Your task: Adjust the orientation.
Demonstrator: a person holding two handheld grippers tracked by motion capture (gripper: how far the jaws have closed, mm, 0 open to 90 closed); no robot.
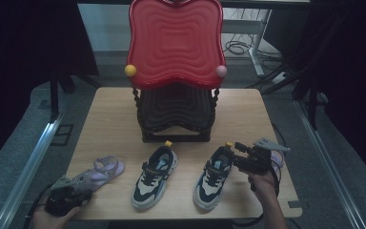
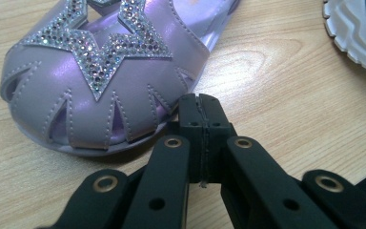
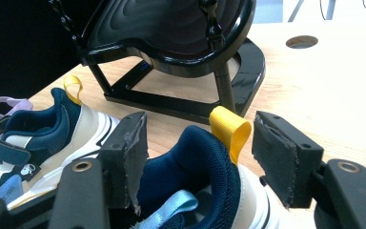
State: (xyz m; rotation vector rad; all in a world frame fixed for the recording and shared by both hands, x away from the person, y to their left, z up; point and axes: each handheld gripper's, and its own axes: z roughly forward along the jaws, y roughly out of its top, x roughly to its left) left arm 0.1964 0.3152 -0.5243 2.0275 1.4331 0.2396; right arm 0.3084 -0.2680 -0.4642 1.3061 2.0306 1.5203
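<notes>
Left gripper (image 2: 203, 107) is sitting pinched shut, empty, beside the purple sandal (image 2: 100, 71) near the table's front edge; right gripper (image 3: 200, 157) is gaping around the sneaker heel (image 3: 195, 162).

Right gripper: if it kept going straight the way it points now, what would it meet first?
The right gripper has open jaws straddling the heel of the near sneaker. Going straight, it would probably meet that heel's yellow pull loop first; the black stand lies farther on.
</notes>
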